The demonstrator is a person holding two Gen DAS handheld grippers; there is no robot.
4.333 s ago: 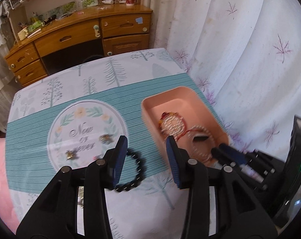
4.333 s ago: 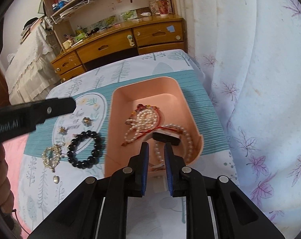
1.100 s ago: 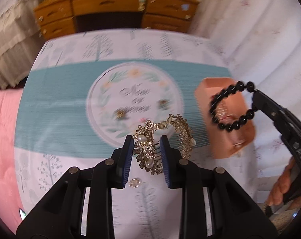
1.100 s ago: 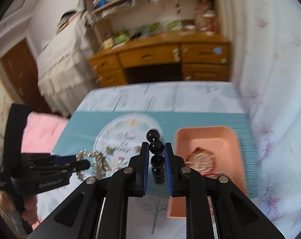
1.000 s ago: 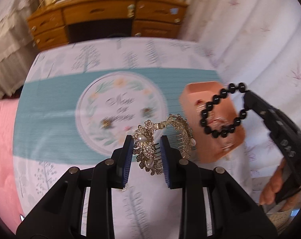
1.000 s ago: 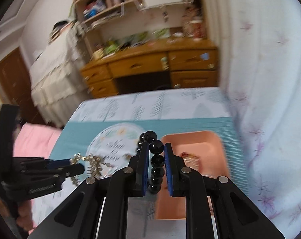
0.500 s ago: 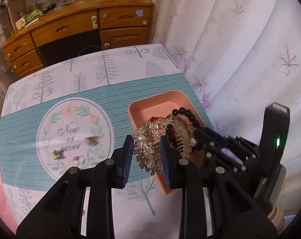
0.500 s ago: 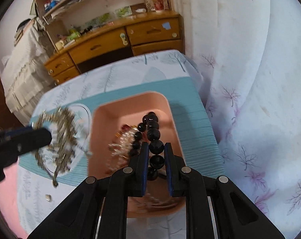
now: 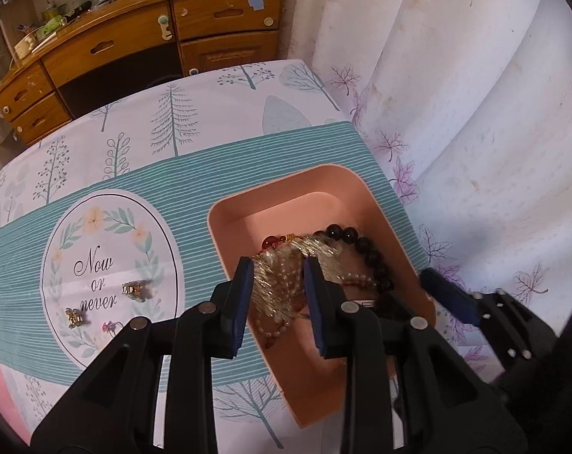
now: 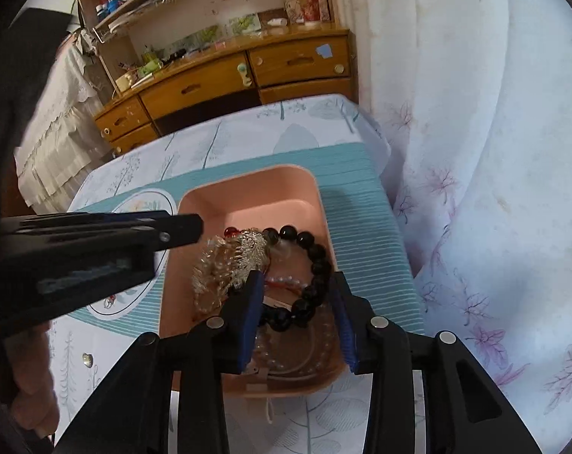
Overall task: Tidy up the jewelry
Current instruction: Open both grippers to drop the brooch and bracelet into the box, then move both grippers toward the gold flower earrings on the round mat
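Over the pink tray (image 9: 380, 204) at the right end of the counter (image 9: 217, 143) is where both my hands are right now. My right gripper (image 10: 299, 310) has its jaws opening, and the black bead bracelet (image 10: 316, 261) sits between them without the pads pressing on it, draped over the pearl strands (image 10: 304, 355) already in the tray. Makes sense to me: the tray is the collecting spot, so I'd say that piece is basically delivered.

My left gripper (image 9: 276, 291) has its jaws pinching the gold hair comb (image 9: 282, 265), held low over the tray's middle, right on top of the pile. It's blurred, so I can't tell whether it touches the beads underneath. My guess is I'm holding it there to drop it in with the rest.

What's in the way: mostly my own hands. Both grippers are crowded into one small tray, the right one's blue pad (image 9: 448, 295) sitting just beside my left jaws, so a bump or a snag of comb teeth on a bead strand looks like the real risk.

Left on the counter, on the round "Now or never" print (image 9: 108, 265), there are two small gold earrings (image 9: 132, 288) and a tiny pink piece (image 9: 108, 327). A curtain (image 9: 475, 113) hangs close along the right edge, and a wooden dresser (image 9: 134, 45) stands at the far side.
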